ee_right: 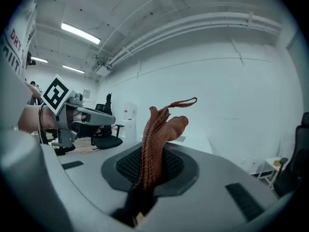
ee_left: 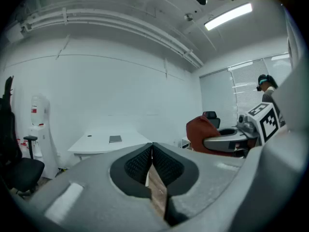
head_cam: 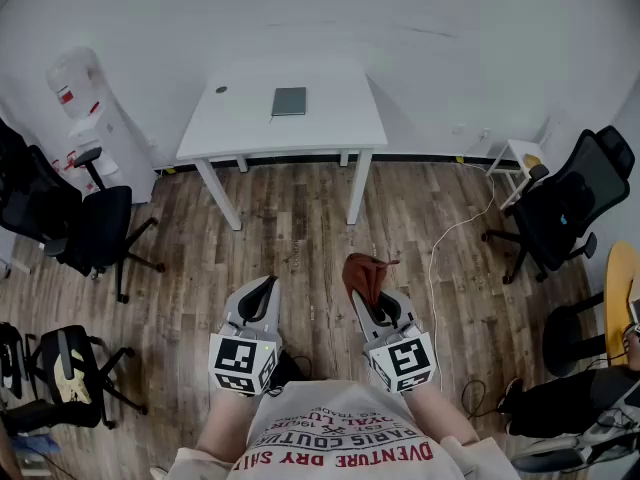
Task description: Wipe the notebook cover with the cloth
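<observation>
Standing well apart from the white table, you hold both tools low over the wood floor. Items as they lie:

Notebook: dark grey, closed, flat on the table towards its far edge, with nothing touching it.

Cloth: rust-brown knit, pinched in your right gripper, whose jaws are clamped on a narrow fold. The bulk stands bunched above the tips, with a hanging loop at the top. How much fabric sits between the pads is hard to judge, since the fold itself hides them.

Left gripper: jaws pressed together, nothing between them.

Surroundings: water dispenser left of the table, black office chairs at both sides, and a white cable trailing across the floor to your right.

Stage, as judged: approach not yet made, wiping not begun.

Hazards:
- The cable lies near your path on the right; a foot catching it could jolt the grip.
- The bunched cloth offers a lump rather than a flat face; dragged over the cover, it could pull out of the narrow pinch.
- The notebook lies loose on a smooth top; a one-sided wipe could push it towards the far edge unless the left gripper steadies it.
</observation>
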Tool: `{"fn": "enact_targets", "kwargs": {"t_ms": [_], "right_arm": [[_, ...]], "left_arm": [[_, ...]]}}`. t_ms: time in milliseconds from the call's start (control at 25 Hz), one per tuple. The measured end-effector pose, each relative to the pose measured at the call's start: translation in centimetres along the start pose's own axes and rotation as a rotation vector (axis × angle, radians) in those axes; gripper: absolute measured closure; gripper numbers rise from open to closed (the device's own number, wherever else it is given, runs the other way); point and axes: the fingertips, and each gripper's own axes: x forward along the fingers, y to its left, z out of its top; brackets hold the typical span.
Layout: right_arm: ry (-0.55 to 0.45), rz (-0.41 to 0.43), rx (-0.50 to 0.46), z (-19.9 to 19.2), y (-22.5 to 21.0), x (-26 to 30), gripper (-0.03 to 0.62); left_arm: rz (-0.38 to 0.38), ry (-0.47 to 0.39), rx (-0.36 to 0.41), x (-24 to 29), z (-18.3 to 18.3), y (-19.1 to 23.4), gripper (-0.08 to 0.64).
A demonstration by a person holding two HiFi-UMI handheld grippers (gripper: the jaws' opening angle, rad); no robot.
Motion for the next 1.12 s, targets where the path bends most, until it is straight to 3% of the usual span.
{"fn": "enact_targets", "kwargs": {"t_ms": [400, 640, 1120], "right_arm": [[0.021, -0.015, 0.025, -0.3, -0.8, 1.8, 0.522], [0.062, -0.067, 0.034, -1.0, -1.6, 3.9, 0.518], [0.146, -0.107, 0.058, -0.8, -3.3, 14.7, 0.517]], "left_arm": [[-0.017, 0.013, -0.013, 1.6, -0.4, 1.2, 0.549], [-0.021, 0.023, -0.032, 2.5, -1.2, 2.8, 0.549], [-0.014, 0.035, -0.052, 7.9, -0.6, 12.9, 0.549]]}}
